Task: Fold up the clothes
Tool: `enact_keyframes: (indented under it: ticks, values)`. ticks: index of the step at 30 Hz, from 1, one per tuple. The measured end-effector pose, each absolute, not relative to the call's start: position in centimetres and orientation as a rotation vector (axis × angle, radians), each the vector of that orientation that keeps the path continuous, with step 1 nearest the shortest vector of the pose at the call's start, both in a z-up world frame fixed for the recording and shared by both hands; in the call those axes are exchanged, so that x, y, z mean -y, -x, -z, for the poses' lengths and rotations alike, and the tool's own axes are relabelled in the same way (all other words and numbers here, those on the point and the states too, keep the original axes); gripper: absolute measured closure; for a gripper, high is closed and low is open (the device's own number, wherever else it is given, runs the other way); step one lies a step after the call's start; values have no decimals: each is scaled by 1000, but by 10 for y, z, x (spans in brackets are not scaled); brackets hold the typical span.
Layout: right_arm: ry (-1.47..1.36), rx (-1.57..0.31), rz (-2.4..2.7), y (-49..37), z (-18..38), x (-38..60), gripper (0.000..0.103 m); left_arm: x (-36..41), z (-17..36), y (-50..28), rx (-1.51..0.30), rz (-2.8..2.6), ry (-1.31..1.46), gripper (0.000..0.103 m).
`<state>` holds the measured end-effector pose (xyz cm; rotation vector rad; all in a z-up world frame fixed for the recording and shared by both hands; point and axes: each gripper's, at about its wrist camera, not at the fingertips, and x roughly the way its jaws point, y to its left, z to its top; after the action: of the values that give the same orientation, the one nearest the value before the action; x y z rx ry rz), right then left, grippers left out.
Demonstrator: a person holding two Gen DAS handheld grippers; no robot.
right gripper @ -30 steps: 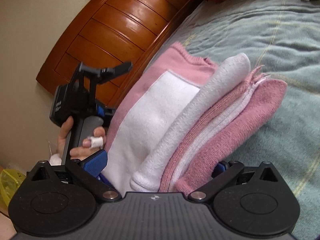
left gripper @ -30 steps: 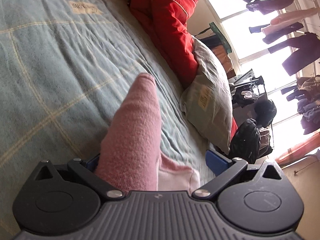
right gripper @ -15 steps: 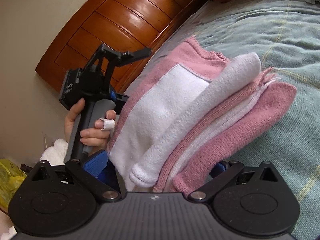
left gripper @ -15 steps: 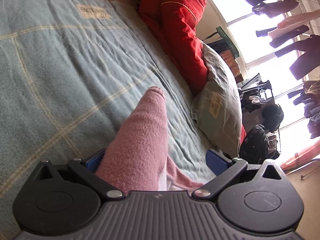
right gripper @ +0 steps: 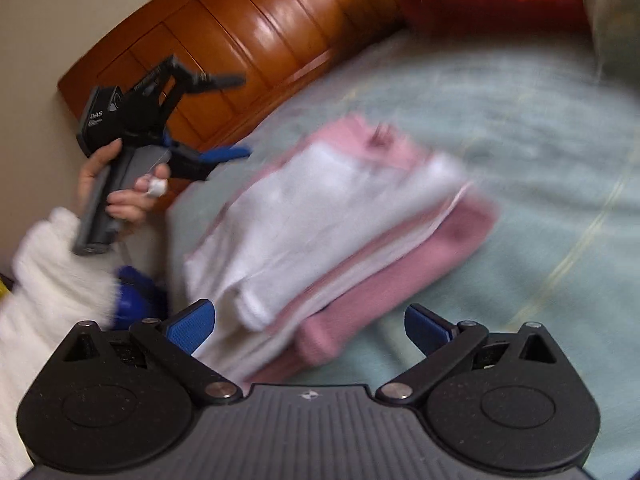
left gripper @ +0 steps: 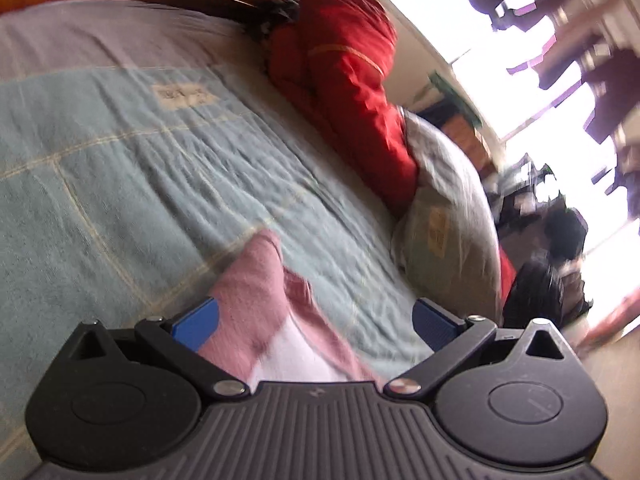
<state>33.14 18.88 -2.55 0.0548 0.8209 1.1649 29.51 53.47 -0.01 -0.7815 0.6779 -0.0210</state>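
Observation:
A folded pink and white sweater (right gripper: pixel 340 216) lies on the light blue blanket (right gripper: pixel 540 152); it also shows in the left wrist view (left gripper: pixel 256 300). My right gripper (right gripper: pixel 310 326) is open, its blue pads spread on either side of the sweater's near edge. My left gripper (left gripper: pixel 316 322) is open, with the sweater's end lying between its pads. In the right wrist view the left gripper (right gripper: pixel 224 156) is held in a hand to the left of the sweater, apart from it. Both views are blurred.
A wooden headboard (right gripper: pixel 248 36) runs behind the bed. A red quilt (left gripper: pixel 352 80) and a grey pillow (left gripper: pixel 452 216) lie along the far side. Clothes hang by a bright window (left gripper: pixel 560 40). A black bag (left gripper: pixel 536 292) stands beyond the bed.
Both grippers have opened and let go of the sweater, which now lies flat on the blanket. Both have pulled back, the left one away to the side.

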Motion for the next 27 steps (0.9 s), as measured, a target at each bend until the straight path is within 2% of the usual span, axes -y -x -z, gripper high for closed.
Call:
enact_keyframes:
  ticks: [4,6,12,14,19,23,27]
  values:
    - [106,-561,-1174,-319,-6,-213,0,-509,-4,-294,-729,57,699,1]
    - [180,-490,-1213,-317,-8,-239,0,-501,-4,-292,-755,84,677,1]
    - [333,-616,-1215,-326,44,-276,6,-492,14,-279,-816,117,637,1]
    - [335,-581,-1234,-323,54,-266,6,-499,28,-276,-807,126,671,1]
    - [347,-609,-1216,-319,48,-271,6,-512,32,-274,-781,120,764,2]
    - [349,-589,-1208,-312,56,-269,0,-503,9,-277,-729,125,680,1]
    - [358,-580,-1202,-308,57,-268,0,-506,32,-291,-793,16,629,4]
